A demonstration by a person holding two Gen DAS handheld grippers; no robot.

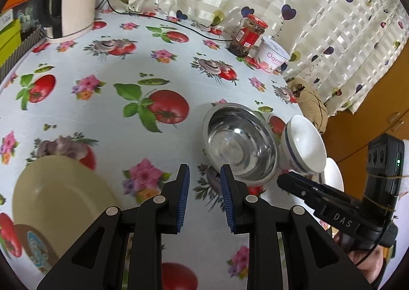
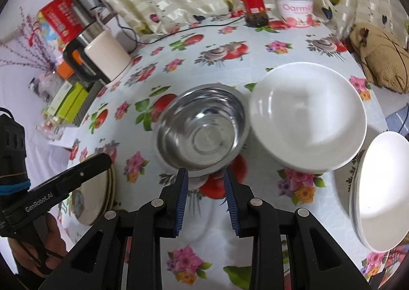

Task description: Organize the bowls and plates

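Note:
A steel bowl (image 1: 240, 147) (image 2: 202, 129) stands on the flowered tablecloth. A white bowl with a blue stripe (image 1: 304, 144) (image 2: 306, 116) sits right beside it. A stack of white plates (image 2: 383, 193) lies at the right; its edge shows in the left wrist view (image 1: 332, 175). A cream plate (image 1: 58, 198) lies at the left, stacked on others (image 2: 94, 195). My left gripper (image 1: 204, 175) is open and empty, just short of the steel bowl's left rim. My right gripper (image 2: 205, 177) is open and empty at the steel bowl's near rim.
A kettle (image 1: 69, 1) (image 2: 102, 57) stands at the back left with a black cable (image 1: 179, 24) across the table. A red-lidded jar (image 1: 248, 34) (image 2: 251, 2) and a yoghurt tub (image 1: 273, 55) (image 2: 296, 6) stand at the back. A brown bag (image 2: 381, 60) lies off the right edge.

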